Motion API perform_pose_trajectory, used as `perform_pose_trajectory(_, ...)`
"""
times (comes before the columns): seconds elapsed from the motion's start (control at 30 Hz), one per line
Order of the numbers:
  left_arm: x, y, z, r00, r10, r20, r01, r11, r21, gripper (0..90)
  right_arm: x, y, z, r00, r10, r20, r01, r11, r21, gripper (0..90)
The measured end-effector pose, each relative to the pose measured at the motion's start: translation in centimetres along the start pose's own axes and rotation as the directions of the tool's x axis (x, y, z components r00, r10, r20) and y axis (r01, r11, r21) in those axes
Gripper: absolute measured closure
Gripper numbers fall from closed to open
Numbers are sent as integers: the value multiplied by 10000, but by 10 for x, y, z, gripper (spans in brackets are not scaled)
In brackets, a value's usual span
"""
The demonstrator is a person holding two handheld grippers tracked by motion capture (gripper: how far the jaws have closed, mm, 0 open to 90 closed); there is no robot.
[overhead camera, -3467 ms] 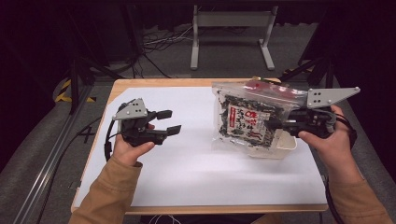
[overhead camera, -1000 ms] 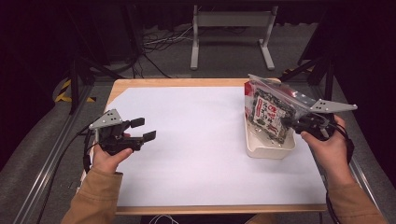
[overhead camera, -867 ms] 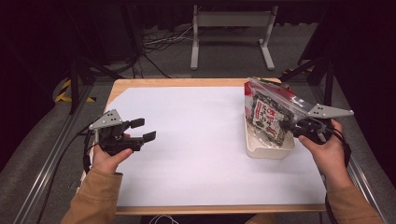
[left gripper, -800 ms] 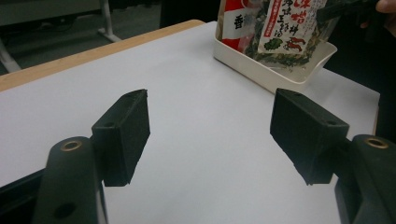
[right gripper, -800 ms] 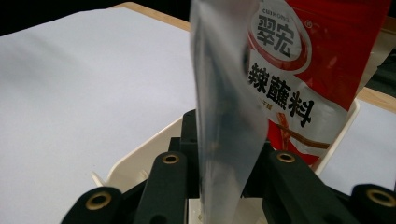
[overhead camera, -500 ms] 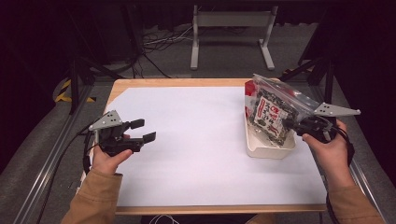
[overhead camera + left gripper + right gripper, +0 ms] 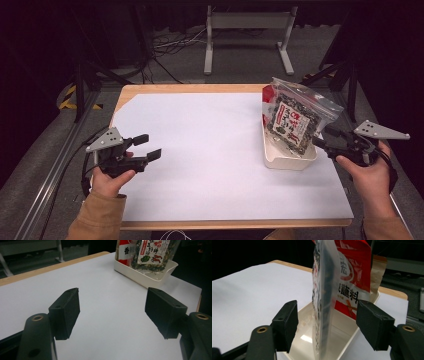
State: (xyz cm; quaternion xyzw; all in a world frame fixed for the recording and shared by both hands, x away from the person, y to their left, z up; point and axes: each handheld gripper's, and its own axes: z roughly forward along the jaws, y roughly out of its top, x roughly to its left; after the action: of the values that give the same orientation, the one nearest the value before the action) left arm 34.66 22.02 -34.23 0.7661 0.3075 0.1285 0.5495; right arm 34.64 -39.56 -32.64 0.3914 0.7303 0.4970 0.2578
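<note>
A clear bag of dark seaweed snack (image 7: pixel 294 118) stands on edge in a white tray (image 7: pixel 290 161) at the table's right, and a red packet (image 7: pixel 268 95) stands behind it. My right gripper (image 7: pixel 322 137) sits just right of the tray. Its jaws have just been opening. In the right gripper view the bag (image 7: pixel 324 290) stands between the spread pads (image 7: pixel 287 325) untouched, with the red packet (image 7: pixel 353 277) beyond. My left gripper (image 7: pixel 149 146) hovers open and empty over the paper at the left, and from it the tray (image 7: pixel 147 277) and bag (image 7: pixel 152 252) lie far ahead.
A white paper sheet (image 7: pixel 210 150) covers most of the wooden table (image 7: pixel 190 89). A metal stand (image 7: pixel 247 30) and cables lie on the floor beyond the far edge. A rail (image 7: pixel 55 170) runs along the table's left side.
The right gripper carried the bag to the right and set it in the tray, then opened and let it go. The left hand drew back toward the near left earlier and has kept still since.
</note>
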Motion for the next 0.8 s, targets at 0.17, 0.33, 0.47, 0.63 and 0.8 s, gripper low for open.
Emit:
perform_pose_trajectory(0.17,-6,-11,-7,9999,-113,82,114,9998,-156,287,7,-12,-8,10000,41,-87,-41,10000,52,333)
perform_pose_trajectory(0.33,-9,-19,-7,9999,0,148,2,9999,-109,281,19,-27,-8,9979,-235,-603,239,9997,59,323)
perform_pose_trajectory(0.47,-10,-27,-6,9998,22,220,-18,9999,-162,278,29,-36,-4,9927,-518,-1093,528,9986,61,319)
perform_pose_trajectory(0.63,-11,-36,-7,9996,54,285,-42,9991,-431,277,40,-47,0,9870,-648,-1473,662,9978,42,319)
perform_pose_trajectory(0.8,-13,-47,-4,9991,336,260,-327,9988,-354,277,52,-64,13,9784,-645,-1963,692,9975,173,322)
